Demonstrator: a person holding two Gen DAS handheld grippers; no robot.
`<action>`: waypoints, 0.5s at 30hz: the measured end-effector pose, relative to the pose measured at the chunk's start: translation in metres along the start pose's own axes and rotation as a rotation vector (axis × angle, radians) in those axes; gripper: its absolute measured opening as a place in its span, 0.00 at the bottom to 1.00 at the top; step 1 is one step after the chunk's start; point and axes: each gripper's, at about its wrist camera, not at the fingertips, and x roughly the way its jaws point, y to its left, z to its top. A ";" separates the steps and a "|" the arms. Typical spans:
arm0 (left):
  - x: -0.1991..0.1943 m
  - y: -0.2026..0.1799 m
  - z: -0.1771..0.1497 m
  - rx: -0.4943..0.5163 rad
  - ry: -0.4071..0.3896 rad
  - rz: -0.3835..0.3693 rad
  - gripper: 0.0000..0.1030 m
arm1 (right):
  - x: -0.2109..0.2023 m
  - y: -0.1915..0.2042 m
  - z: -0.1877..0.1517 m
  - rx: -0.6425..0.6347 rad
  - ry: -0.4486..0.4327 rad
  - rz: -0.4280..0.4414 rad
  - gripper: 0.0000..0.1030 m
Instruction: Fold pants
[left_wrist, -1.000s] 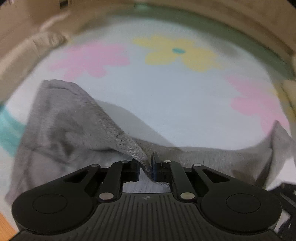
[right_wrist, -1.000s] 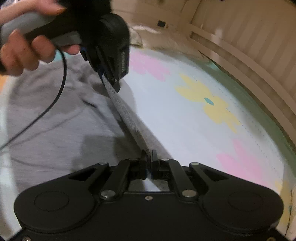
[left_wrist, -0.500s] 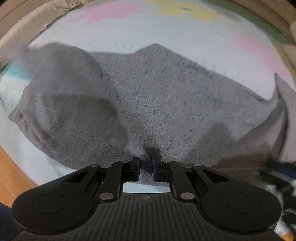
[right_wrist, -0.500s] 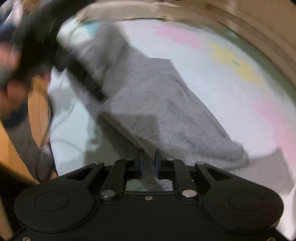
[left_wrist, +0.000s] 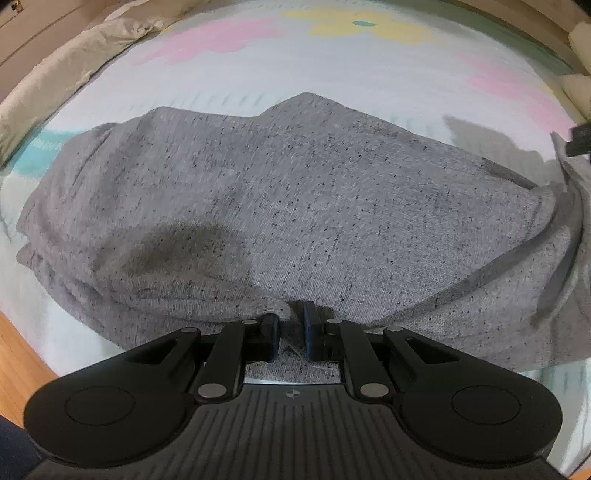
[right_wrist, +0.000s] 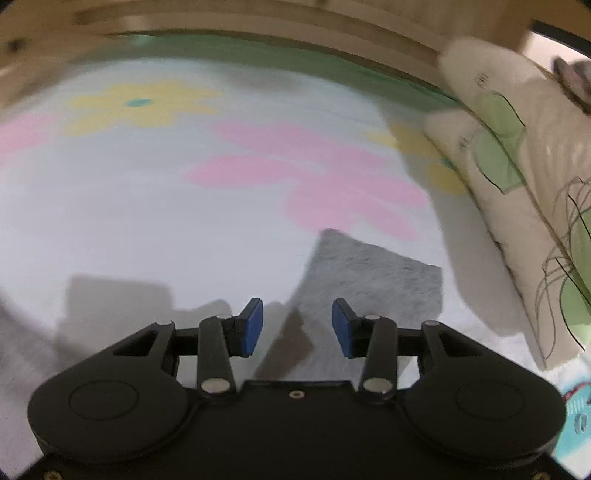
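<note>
Pants lie on flowered sheet, pillows beside them.

Flowered bedsheet, cream pillows

No text, label, brand or number is showing clearly enough to read. Nothing readable is appearing in either view.

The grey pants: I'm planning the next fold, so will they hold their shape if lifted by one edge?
Probably not. The grey pants drape in soft creases, so they look floppy. The knit bunches at the left gripper, suggesting it sags. The right gripper is open, so that side would likely droop.
</note>
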 end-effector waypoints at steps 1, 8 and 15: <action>-0.001 -0.002 0.000 0.005 -0.001 0.001 0.13 | 0.011 0.001 0.004 0.009 0.021 -0.012 0.50; 0.002 -0.002 0.005 0.007 -0.014 -0.004 0.12 | 0.042 -0.010 -0.003 0.074 0.123 -0.028 0.09; -0.008 -0.002 0.009 -0.023 -0.059 -0.014 0.12 | -0.054 -0.091 -0.021 0.180 -0.051 0.004 0.10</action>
